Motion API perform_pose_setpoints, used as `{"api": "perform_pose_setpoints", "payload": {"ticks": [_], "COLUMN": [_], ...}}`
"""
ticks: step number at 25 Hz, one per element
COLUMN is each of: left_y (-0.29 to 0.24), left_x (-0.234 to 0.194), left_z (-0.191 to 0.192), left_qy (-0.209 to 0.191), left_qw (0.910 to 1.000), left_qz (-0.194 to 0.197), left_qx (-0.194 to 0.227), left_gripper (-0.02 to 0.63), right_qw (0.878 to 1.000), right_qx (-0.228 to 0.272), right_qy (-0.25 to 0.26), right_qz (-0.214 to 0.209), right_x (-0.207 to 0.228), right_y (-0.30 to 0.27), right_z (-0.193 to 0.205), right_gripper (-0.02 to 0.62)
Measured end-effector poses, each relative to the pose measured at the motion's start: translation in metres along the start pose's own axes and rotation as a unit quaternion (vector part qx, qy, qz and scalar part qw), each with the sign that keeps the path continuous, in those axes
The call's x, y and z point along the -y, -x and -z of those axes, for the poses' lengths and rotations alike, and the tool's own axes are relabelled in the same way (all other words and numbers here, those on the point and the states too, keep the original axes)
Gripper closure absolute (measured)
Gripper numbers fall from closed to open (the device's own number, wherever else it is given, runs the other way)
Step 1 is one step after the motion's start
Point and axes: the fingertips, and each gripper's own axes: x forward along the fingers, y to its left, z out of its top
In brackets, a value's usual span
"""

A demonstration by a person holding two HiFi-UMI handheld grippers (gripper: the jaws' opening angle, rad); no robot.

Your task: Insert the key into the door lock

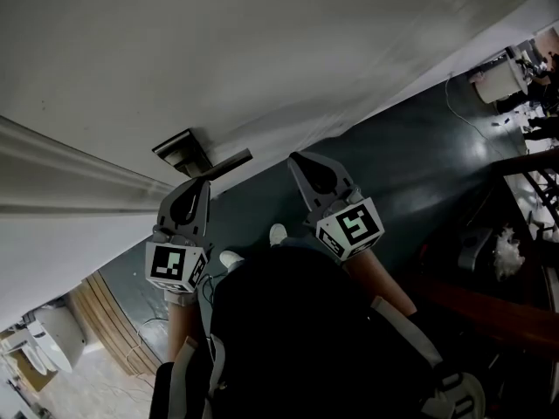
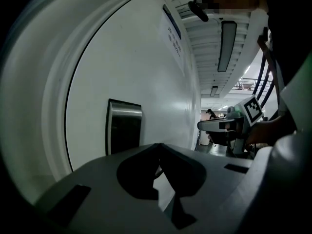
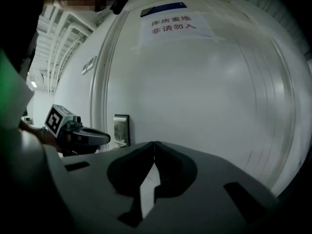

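The door lock is a dark metal plate [image 1: 181, 149] on the white door [image 1: 262, 51], with a lever handle [image 1: 229, 161] pointing right. In the left gripper view the plate [image 2: 123, 126] stands just left of my jaws. My left gripper [image 1: 203, 185] is shut, its tip just below the handle, touching or apart I cannot tell. My right gripper [image 1: 299, 159] is shut too, a little right of the handle's end. Each shows in the other's view: the right gripper [image 2: 208, 125] and the left gripper [image 3: 100, 138]. I can make out no key in any view.
A paper sign [image 3: 173, 24] with red print hangs high on the door. The door frame moulding [image 1: 79, 177] runs left of the lock. Below me are a dark floor [image 1: 419, 164], a cable, desks [image 1: 533, 182] at right and a white bin [image 1: 498, 81].
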Motion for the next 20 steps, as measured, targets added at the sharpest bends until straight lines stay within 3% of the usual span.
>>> {"api": "perform_pose_setpoints", "payload": {"ticks": [4, 20], "left_y": [0.001, 0.014], "left_x": [0.002, 0.007], "left_z": [-0.004, 0.005], "left_qy": [-0.007, -0.007], "left_qw": [1.0000, 1.0000], "left_qz": [0.001, -0.005], "left_qx": [0.002, 0.003], "left_gripper": [0.598, 0.598], "right_qw": [1.000, 1.000], "right_qx": [-0.003, -0.011], "right_qy": [0.022, 0.015], "right_qz": [0.003, 0.009], "right_x": [-0.005, -0.011], "right_y": [0.001, 0.007], "right_z": [0.000, 0.013], "right_gripper": [0.580, 0.580]}}
